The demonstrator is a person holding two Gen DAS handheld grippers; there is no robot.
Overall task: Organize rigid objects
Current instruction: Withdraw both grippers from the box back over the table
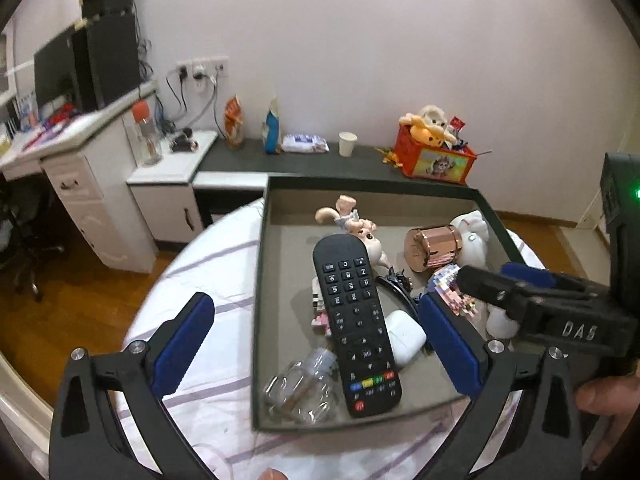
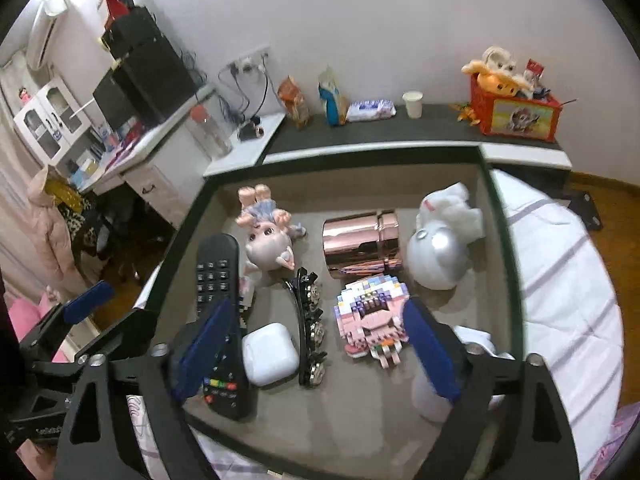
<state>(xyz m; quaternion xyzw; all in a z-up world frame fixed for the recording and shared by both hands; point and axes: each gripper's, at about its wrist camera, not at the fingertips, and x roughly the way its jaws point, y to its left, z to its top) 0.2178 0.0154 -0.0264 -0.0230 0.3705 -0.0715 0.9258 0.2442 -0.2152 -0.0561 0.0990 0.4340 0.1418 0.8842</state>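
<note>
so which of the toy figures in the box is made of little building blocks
The pink and white pixel-style block figure, lying flat between the open right tool's fingers. The big-eyed pink doll is smooth moulded plastic and the white plush toy is soft fabric.

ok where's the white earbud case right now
In the right wrist view the white earbud case lies on the tray floor, near its front-left, between the black remote and the black hair clip, untouched.

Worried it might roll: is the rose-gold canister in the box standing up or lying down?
Lying down. The rose-gold canister rests on its curved side on the floor of the box; the left wrist view shows its round end facing sideways.
</note>
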